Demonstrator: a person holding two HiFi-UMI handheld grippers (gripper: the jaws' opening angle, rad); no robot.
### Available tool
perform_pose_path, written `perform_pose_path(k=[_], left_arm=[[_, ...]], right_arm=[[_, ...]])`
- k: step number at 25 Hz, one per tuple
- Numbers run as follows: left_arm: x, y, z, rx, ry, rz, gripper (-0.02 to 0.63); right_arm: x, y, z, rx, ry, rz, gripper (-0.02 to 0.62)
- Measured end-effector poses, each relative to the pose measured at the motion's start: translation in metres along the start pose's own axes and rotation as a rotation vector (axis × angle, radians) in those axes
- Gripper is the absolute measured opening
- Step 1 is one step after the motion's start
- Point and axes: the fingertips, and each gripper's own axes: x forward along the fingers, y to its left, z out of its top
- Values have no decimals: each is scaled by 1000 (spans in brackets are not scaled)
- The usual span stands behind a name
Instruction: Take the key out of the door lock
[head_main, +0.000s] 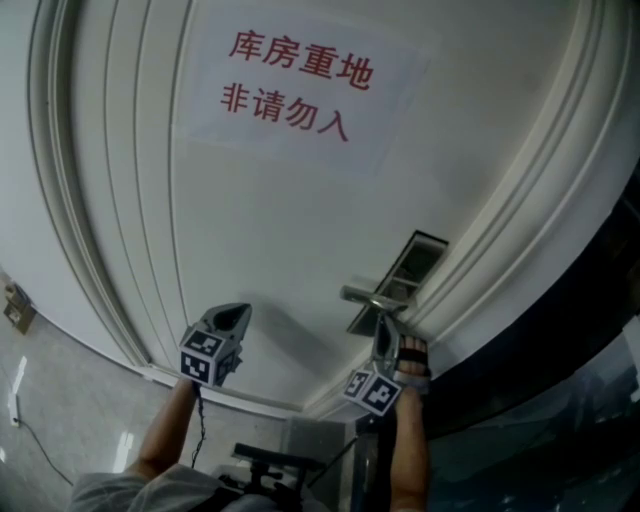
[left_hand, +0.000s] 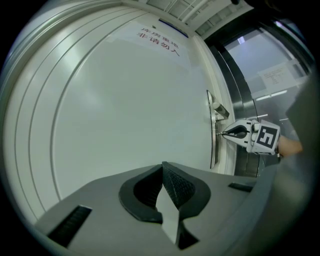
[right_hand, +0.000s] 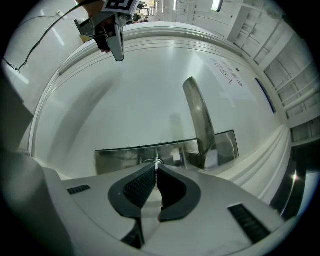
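Head view, with both gripper views. Your right gripper (head_main: 383, 330) is raised to the metal lock plate (head_main: 415, 262) at the right edge of the white door (head_main: 280, 220), just below the lever handle (head_main: 365, 296). In the right gripper view, the jaws of this gripper (right_hand: 156, 170) are pressed together on the key (right_hand: 156, 162). The key shows as a thin bright strip standing on edge between the black ribbed pads (right_hand: 137, 186), and it sits in the round cylinder of the plate (right_hand: 120, 157). The handle (right_hand: 200, 115) juts from the same plate just to the right of the key. Your left gripper (head_main: 238, 315) is held in front of the bare door panel, well apart from the plate and to its left, with its marker cube (head_main: 208, 356) facing the camera. In the left gripper view, its jaws (left_hand: 162, 167) are brought together at the tips with nothing pinched between them. The same view shows the right gripper (left_hand: 235, 132) from the side, its tip against the plate (left_hand: 214, 145) and its own marker cube (left_hand: 265, 137) behind it. A paper sign (head_main: 290, 85) with red characters is fixed high on the door, well above both grippers.
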Motion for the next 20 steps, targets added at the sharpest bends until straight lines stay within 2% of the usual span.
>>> perform_pose_path(k=[5, 20], left_arm=[[-2, 1, -2, 0, -1, 5, 7], [-8, 3, 1, -5, -9, 1, 8]], right_arm=[[-1, -1, -1, -58, 9, 9, 21], [-7, -1, -1, -93, 22, 4, 20]])
